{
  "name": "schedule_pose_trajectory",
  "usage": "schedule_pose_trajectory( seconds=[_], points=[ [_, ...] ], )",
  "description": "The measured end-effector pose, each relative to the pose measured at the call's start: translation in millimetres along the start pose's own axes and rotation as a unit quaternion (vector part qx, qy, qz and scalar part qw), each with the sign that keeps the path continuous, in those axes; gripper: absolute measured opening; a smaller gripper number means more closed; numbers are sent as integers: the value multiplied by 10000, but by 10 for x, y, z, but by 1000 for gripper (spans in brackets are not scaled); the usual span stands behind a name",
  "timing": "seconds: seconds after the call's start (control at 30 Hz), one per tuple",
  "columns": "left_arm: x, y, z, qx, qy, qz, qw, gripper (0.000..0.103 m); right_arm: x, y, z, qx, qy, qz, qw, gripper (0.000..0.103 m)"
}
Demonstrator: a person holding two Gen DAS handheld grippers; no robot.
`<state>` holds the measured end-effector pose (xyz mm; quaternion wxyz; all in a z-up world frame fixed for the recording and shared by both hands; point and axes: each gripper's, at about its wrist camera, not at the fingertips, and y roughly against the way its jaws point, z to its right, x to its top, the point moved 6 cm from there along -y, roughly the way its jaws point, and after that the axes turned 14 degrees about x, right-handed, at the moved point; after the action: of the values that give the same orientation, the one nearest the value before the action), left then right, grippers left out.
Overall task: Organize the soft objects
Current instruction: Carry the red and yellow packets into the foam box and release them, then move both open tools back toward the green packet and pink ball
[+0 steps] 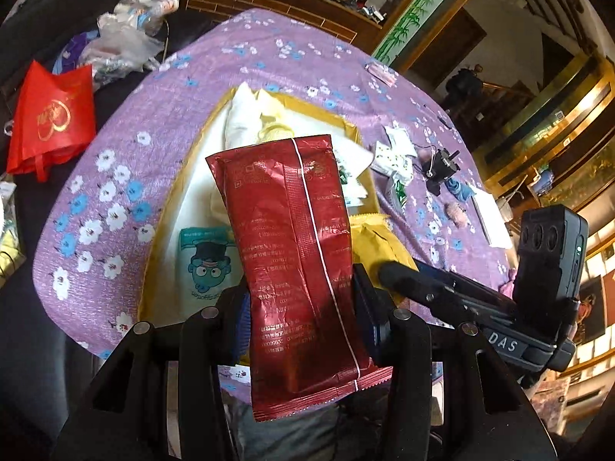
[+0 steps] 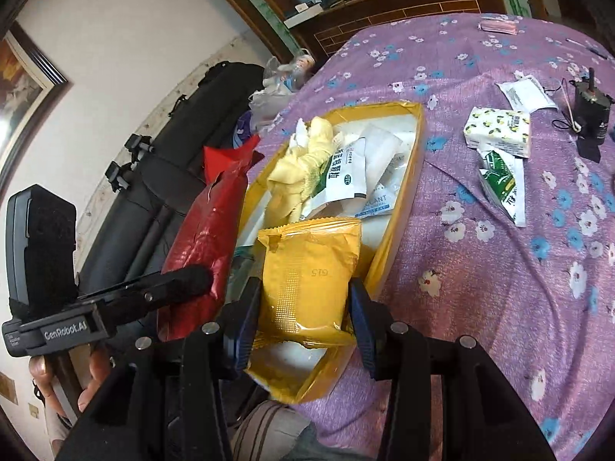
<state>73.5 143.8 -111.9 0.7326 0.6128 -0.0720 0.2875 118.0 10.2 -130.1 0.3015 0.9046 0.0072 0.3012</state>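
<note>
My left gripper (image 1: 300, 299) is shut on a dark red foil packet (image 1: 292, 253) and holds it upright above the near end of a yellow-rimmed box (image 1: 348, 123). My right gripper (image 2: 303, 307) is shut on a yellow foil packet (image 2: 307, 272) over the near end of the same box (image 2: 417, 161). The red packet (image 2: 200, 246) shows at the left of the right wrist view. The box holds a pale yellow cloth (image 2: 303, 161), white sachets (image 2: 346, 176) and a cartoon-print pack (image 1: 207, 261).
On the purple floral cloth (image 2: 480, 288) lie a lemon-print tissue pack (image 2: 499, 130), a green-white sachet (image 2: 503, 184) and a black device (image 2: 588, 111). A red bag (image 1: 54, 119) and plastic bags (image 1: 123, 42) lie at the left.
</note>
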Motion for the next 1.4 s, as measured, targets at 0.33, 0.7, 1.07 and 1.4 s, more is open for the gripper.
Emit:
schedule_pose_trajectory(
  seconds=[0.33,0.7,1.07,1.4],
  points=[
    [174,-219,-129,88,76,-80,9999,46,111,-112,56,-89,-67,-6,9999,45],
    [340,-423,-38,128,-362,47,9993,46,127,-189,37,-238,22,38,9997,45],
    [253,-370,-181,-132,146,-44,9998,61,78,-100,-93,-113,482,184,9986,59],
    [347,22,-162,170,498,951,9941,69,-34,318,35,381,234,436,9981,64]
  ],
)
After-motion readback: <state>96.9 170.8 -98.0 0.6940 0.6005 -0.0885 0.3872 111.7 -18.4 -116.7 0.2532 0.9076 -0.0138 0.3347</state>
